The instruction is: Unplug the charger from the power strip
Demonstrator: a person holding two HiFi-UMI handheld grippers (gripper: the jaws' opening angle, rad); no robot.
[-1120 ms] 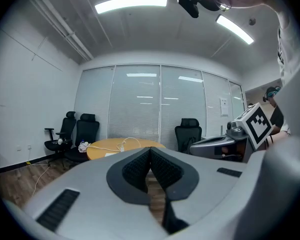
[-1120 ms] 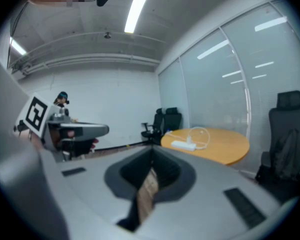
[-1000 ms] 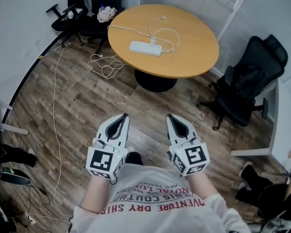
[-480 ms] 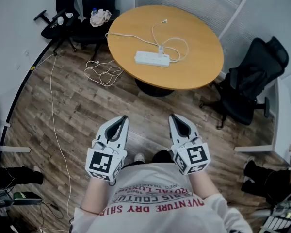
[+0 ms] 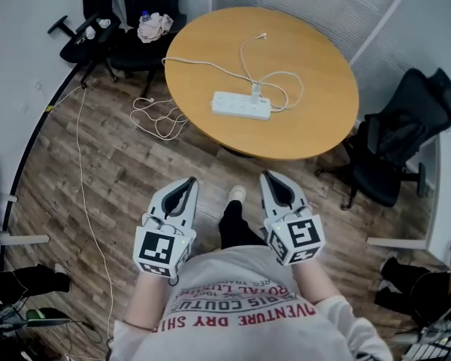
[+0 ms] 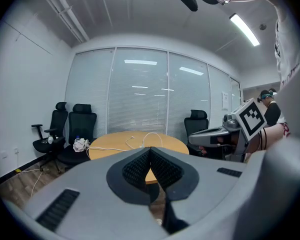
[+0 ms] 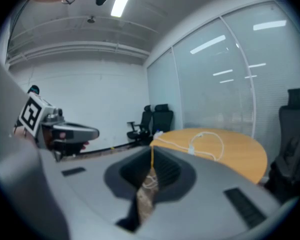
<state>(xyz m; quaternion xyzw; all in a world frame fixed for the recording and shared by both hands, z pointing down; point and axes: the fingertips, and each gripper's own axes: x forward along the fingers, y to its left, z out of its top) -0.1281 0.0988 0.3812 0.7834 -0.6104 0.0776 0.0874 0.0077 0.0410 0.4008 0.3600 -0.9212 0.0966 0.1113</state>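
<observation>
A white power strip [image 5: 241, 104] lies on the round wooden table [image 5: 308, 51], far ahead of both grippers. A small white charger [image 5: 256, 91] is plugged into its far edge, and its white cable [image 5: 286, 81] loops over the tabletop. My left gripper [image 5: 186, 183] and right gripper [image 5: 270, 177] are held side by side over the wood floor, short of the table, both shut with nothing in them. In the left gripper view the left gripper [image 6: 150, 148] points at the table [image 6: 115, 143]. From the right gripper [image 7: 151, 146] the charger [image 7: 192, 150] shows on the table [image 7: 240, 151].
Black office chairs [image 5: 128, 21] stand behind the table at the left, one with a cloth [image 5: 154, 25] on it. Another chair [image 5: 406, 134] is at the right. A white cable [image 5: 158, 111] coils on the floor by the table. My foot [image 5: 237, 194] steps between the grippers.
Both grippers and I have moved forward toward the table, which now sits nearer and lower in the head view. Both grippers stay shut side by side.
</observation>
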